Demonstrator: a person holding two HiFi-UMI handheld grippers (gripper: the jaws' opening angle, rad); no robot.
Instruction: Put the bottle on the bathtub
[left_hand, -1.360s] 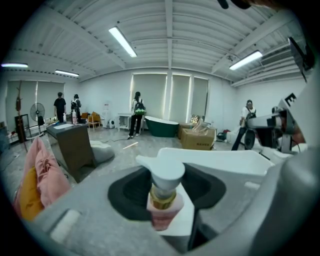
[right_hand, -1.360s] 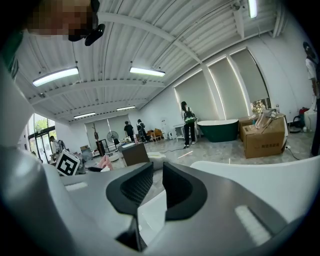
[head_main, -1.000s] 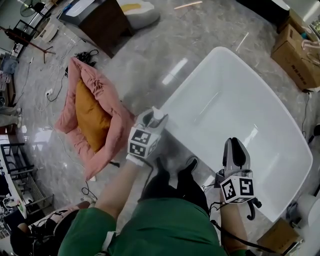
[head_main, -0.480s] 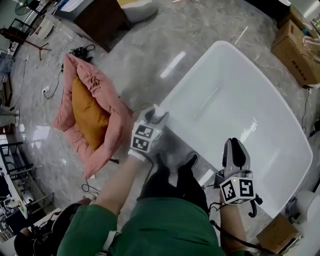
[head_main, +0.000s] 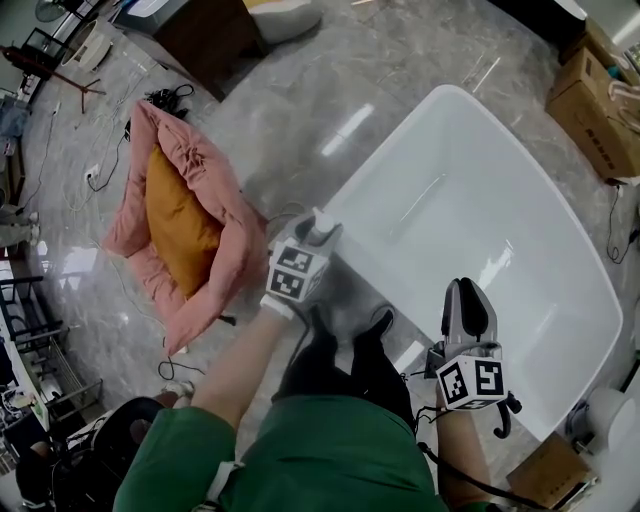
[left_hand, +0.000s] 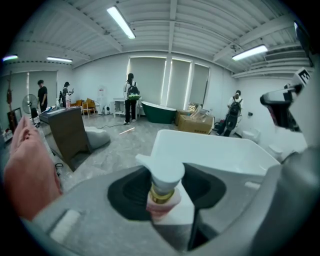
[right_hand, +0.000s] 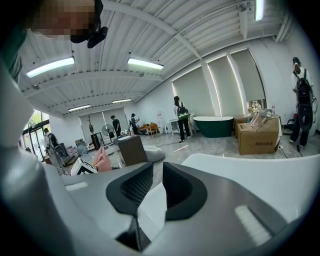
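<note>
A pump bottle (head_main: 323, 236) with a white pump head, gold collar and pink body (left_hand: 163, 192) sits between the jaws of my left gripper (head_main: 312, 240), which is shut on it just below the collar (left_hand: 165, 186). In the head view that gripper hangs at the near left corner of the white bathtub (head_main: 470, 215), about over its rim. The bottle stands upright. My right gripper (head_main: 468, 292) hovers by the tub's near rim, shut with nothing between its pads (right_hand: 157, 174). The tub's white rim (right_hand: 260, 175) lies just beyond it.
A pink pet bed with an orange cushion (head_main: 180, 215) lies on the marble floor to the left. Cardboard boxes (head_main: 595, 95) stand at the far right and a dark cabinet (head_main: 200, 35) at the far left. My black shoes (head_main: 345, 345) stand by the tub. Several people stand far off.
My left gripper with the bottle has drifted slightly right, closer to the tub's corner. The right gripper has hardly moved.
</note>
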